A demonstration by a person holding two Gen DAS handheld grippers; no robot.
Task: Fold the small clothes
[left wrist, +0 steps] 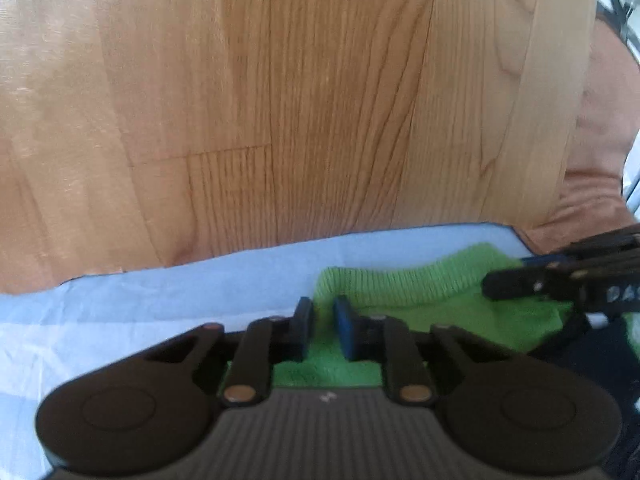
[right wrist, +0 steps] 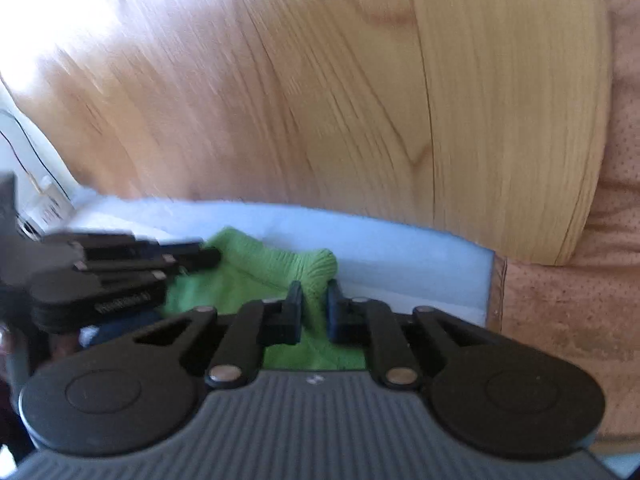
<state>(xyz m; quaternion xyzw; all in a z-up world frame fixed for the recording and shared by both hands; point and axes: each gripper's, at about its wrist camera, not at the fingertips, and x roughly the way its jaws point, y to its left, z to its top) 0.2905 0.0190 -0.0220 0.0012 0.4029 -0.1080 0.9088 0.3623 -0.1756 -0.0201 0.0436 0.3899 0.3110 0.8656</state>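
A small bright green knit garment [left wrist: 400, 284] with a ribbed band lies on a light blue cloth [left wrist: 200, 280]. In the left wrist view my left gripper [left wrist: 323, 312] is shut on the left end of that band, with green fabric pinched between the pads. My right gripper [left wrist: 491, 285] comes in from the right at the band's other end. In the right wrist view my right gripper [right wrist: 315, 300] is shut on the right end of the green garment [right wrist: 260, 264], and my left gripper [right wrist: 212, 257] reaches in from the left onto the same band.
The light blue cloth [right wrist: 400, 256] covers the near part of a wooden table [left wrist: 280, 100]. Salmon mesh fabric [right wrist: 560, 300] lies beyond the table's right edge. Something dark blue [left wrist: 592, 356] lies under the green piece. A white object with cables [right wrist: 40, 200] is at far left.
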